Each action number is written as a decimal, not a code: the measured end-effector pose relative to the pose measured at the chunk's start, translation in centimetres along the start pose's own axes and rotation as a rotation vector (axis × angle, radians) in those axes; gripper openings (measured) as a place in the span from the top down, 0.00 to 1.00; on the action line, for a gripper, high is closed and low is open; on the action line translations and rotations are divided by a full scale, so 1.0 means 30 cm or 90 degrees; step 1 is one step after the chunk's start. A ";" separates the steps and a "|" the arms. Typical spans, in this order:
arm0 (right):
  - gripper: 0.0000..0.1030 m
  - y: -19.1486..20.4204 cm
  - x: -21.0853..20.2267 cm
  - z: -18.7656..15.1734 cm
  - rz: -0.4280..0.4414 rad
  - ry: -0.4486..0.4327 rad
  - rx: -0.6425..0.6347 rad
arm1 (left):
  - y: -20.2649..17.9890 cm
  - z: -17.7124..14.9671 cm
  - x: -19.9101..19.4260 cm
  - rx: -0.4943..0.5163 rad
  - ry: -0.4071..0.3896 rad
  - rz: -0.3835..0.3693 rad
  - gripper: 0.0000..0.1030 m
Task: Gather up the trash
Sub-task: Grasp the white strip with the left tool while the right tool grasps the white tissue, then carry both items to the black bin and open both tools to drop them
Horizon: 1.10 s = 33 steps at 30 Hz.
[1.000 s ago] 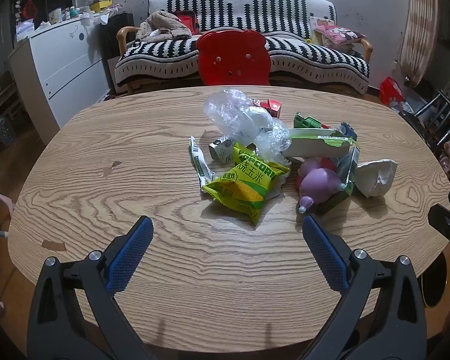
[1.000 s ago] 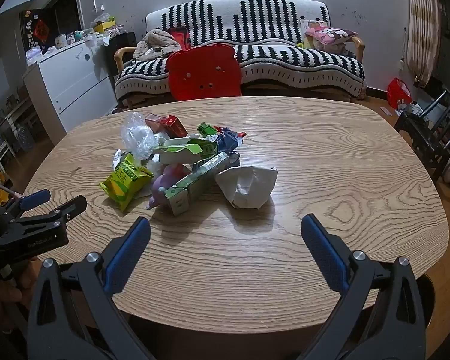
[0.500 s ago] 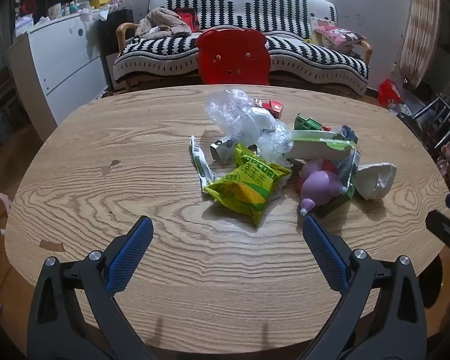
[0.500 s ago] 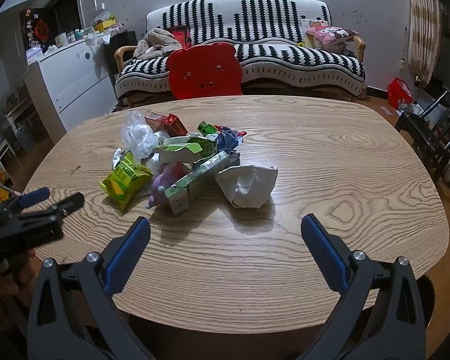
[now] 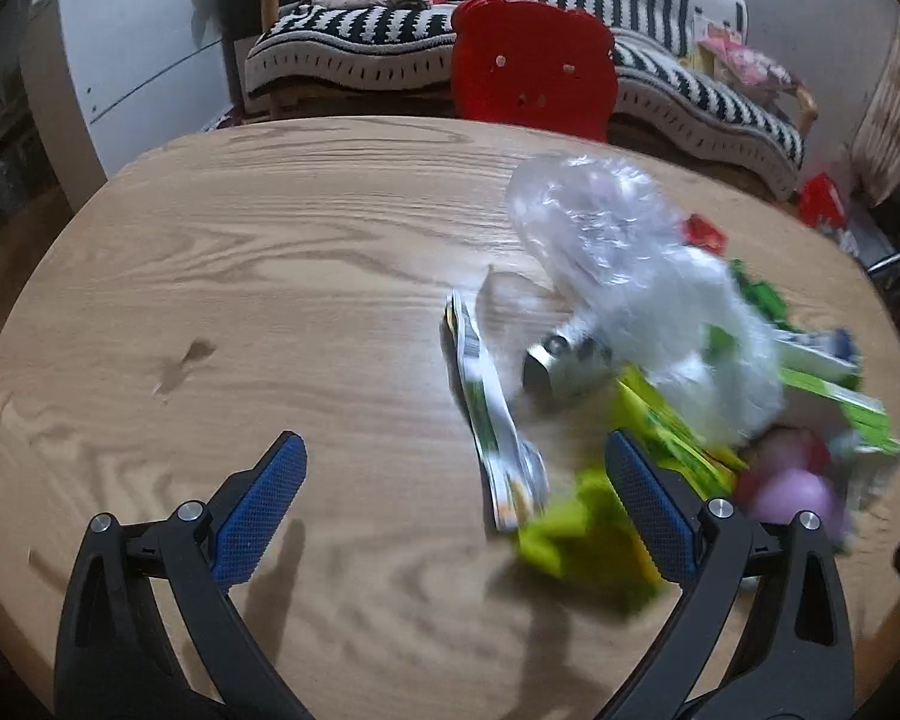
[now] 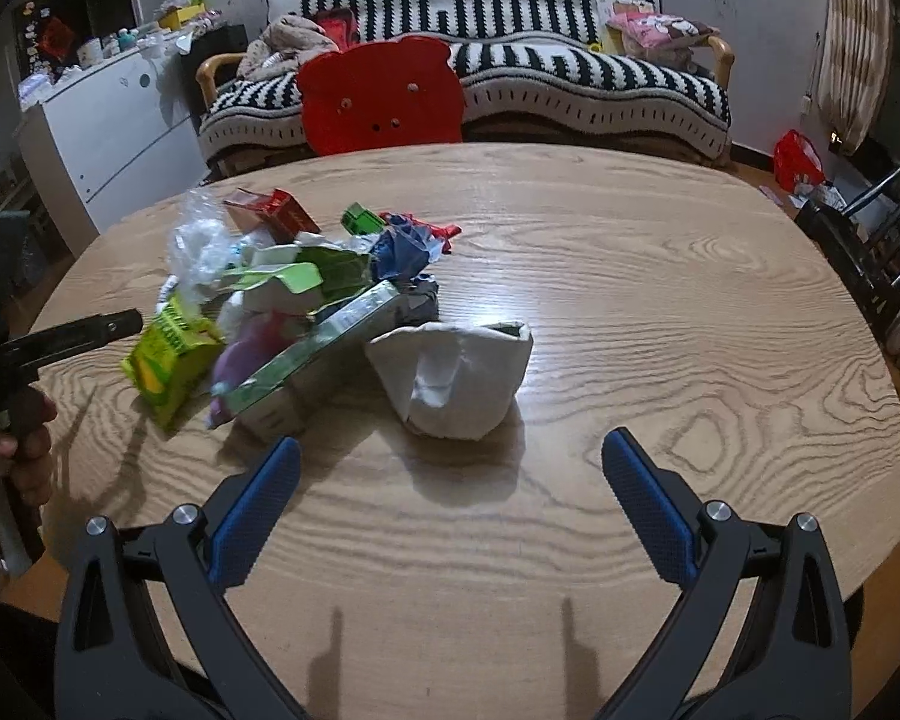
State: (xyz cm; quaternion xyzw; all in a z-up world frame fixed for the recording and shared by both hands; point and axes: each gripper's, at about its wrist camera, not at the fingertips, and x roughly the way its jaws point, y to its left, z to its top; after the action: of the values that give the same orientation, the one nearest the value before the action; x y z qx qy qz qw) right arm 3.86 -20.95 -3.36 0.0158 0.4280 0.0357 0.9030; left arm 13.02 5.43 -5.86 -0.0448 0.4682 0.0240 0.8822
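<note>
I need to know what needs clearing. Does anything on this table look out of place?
Yes: a heap of trash sits on the wooden table, including a crumpled white paper bag and a yellow-green snack packet.

The left wrist view looks along its own claw [image 5: 455,461] from low over the oval wood-grain bench [image 5: 258,300], close to the heap of crumpled wrappers and cartons [image 5: 660,360], which fills the frame from 1 to 4 o'clock and is blurred. The right wrist view sits at the bench's [image 6: 660,276] near edge, higher and further back, facing the black-and-white striped sofa [image 6: 510,30] at 12 o'clock, the heap [image 6: 318,306] at 10 o'clock. Both views share the heap, the sofa [image 5: 570,18] and the red bear-shaped chair back [image 5: 534,66] [image 6: 384,96]. The left claw [image 6: 84,330] shows at 9 o'clock of the right view.
</note>
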 end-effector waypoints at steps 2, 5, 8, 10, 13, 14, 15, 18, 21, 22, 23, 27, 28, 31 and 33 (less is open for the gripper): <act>0.06 -0.001 0.039 0.011 -0.004 0.008 0.004 | 0.000 0.008 0.058 0.005 0.013 0.018 0.08; 0.08 0.001 0.093 0.027 -0.004 0.019 0.006 | 0.025 0.020 0.086 -0.015 0.009 0.009 0.11; 0.10 0.006 0.148 0.037 -0.004 0.034 0.010 | 0.022 0.020 0.093 -0.009 -0.005 -0.001 0.21; 0.14 0.009 0.182 0.043 -0.005 0.045 0.009 | 0.015 0.027 0.097 0.002 -0.011 -0.009 0.29; 0.33 0.006 0.212 0.046 -0.003 0.056 0.013 | 0.005 0.025 0.092 0.017 -0.018 -0.017 0.49; 0.44 0.001 0.222 0.046 0.004 0.065 0.021 | 0.001 0.025 0.092 0.025 -0.020 -0.016 0.65; 0.50 -0.007 0.225 0.047 0.007 0.072 0.030 | -0.003 0.024 0.091 0.032 -0.021 -0.011 0.85; 0.51 -0.024 0.198 0.050 0.017 0.064 0.046 | 0.009 0.013 0.079 0.037 -0.013 -0.002 0.93; 0.51 -0.029 0.135 0.063 0.006 0.026 0.040 | 0.044 0.014 0.039 0.037 -0.031 0.006 0.94; 0.51 -0.036 0.116 0.065 0.008 0.017 0.042 | 0.063 0.017 0.016 0.033 -0.044 0.013 0.94; 0.51 -0.046 0.092 0.067 0.009 0.005 0.047 | 0.072 0.020 0.002 0.028 -0.050 0.013 0.94; 0.51 -0.085 0.022 0.067 0.009 -0.025 0.055 | 0.092 0.021 -0.073 0.014 -0.072 0.020 0.95; 0.51 -0.102 0.003 0.064 0.009 -0.030 0.057 | 0.082 0.018 -0.091 0.018 -0.079 0.021 0.95; 0.51 -0.175 -0.064 0.042 -0.001 -0.049 0.065 | 0.019 0.027 -0.162 0.038 -0.101 -0.001 0.95; 0.51 -0.234 -0.116 0.023 -0.013 -0.060 0.077 | -0.074 0.017 -0.208 0.066 -0.115 -0.027 0.95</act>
State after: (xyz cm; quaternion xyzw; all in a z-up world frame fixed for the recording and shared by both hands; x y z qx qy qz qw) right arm 2.56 -28.21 -0.65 0.0678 0.3866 0.0000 0.9197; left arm 10.12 3.28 -0.28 -0.0069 0.3865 -0.0152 0.9221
